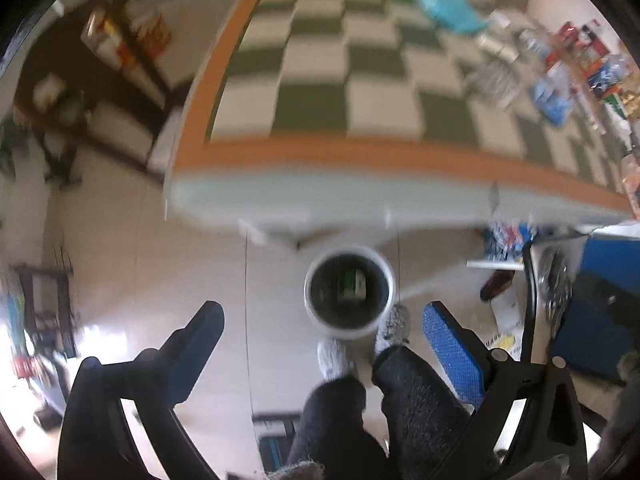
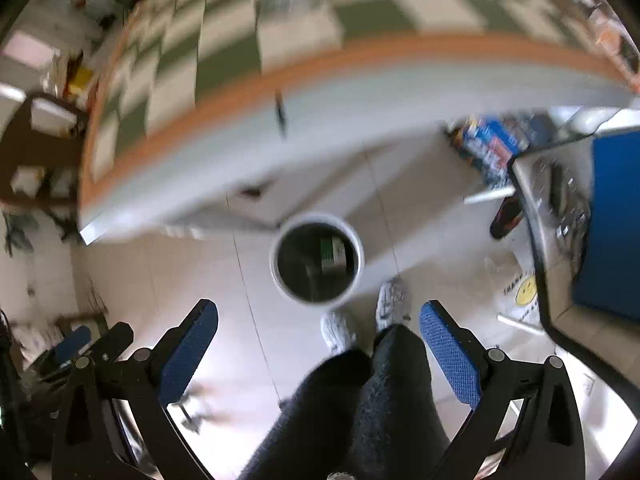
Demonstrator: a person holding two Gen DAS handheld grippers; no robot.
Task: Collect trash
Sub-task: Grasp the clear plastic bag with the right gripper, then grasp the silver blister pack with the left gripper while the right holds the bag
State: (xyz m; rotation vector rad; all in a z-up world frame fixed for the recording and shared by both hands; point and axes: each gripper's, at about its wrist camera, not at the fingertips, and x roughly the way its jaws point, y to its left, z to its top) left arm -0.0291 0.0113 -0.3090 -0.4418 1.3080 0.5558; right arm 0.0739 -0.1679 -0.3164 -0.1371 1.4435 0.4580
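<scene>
1. Looking down through the left wrist view, the left gripper (image 1: pixel 322 316) has its fingers spread wide with nothing between them. It hangs above the white bin (image 1: pixel 349 292), which stands on the floor just in front of the table edge (image 1: pixel 360 196), probably so that trash can be dropped straight down from the tabletop. Something green and white lies inside. Loose wrappers (image 1: pixel 560 68) crowd the far right of the chequered top, well apart from the bin.

2. Seen from the right wrist view, the right gripper (image 2: pixel 319 314) is likewise apart and empty, also above the bin (image 2: pixel 317 258). The person's feet (image 2: pixel 394 300) stand just beside it. Both tools look free to reach for litter.
</scene>
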